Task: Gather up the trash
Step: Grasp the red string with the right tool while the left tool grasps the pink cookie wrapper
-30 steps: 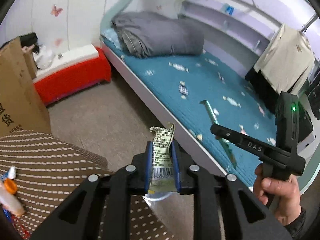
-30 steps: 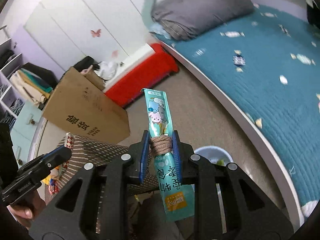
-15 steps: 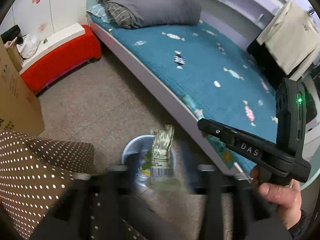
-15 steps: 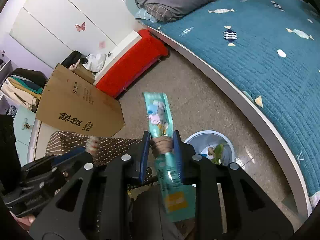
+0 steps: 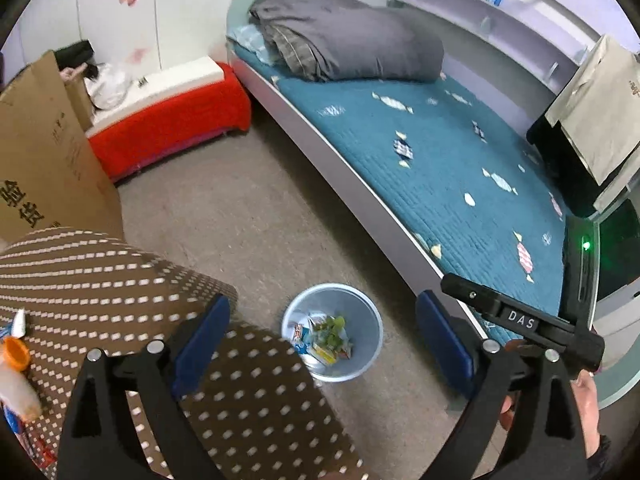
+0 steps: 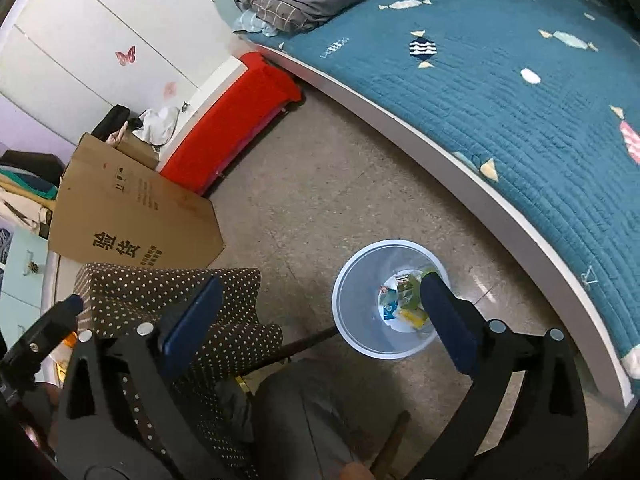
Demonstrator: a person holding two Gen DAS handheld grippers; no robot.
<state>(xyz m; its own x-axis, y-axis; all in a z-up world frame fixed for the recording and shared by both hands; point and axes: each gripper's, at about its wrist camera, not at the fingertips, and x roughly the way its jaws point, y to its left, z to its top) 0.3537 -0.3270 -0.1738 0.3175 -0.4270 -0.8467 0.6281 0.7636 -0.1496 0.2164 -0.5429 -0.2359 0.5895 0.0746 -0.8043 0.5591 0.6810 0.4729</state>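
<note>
A pale blue waste bin (image 5: 360, 312) stands on the floor between the dotted table and the bed, with several wrappers (image 5: 325, 339) lying in its bottom. It also shows in the right wrist view (image 6: 354, 280), wrappers (image 6: 404, 304) inside. My left gripper (image 5: 322, 336) is open and empty, held above the bin. My right gripper (image 6: 320, 312) is open and empty, also above the bin. The right gripper's body (image 5: 520, 324) shows at the right of the left wrist view.
A table with a brown dotted cloth (image 5: 100, 280) is at the left, with an orange-capped bottle (image 5: 16, 372) on it. A cardboard box (image 5: 40, 152), a red bench (image 5: 168, 124) and a bed with a teal cover (image 5: 440, 168) surround the floor.
Both grippers opened and let go of their wrappers, the barcode wrapper on the left and the teal packet on the right. Both moved over the bin.
</note>
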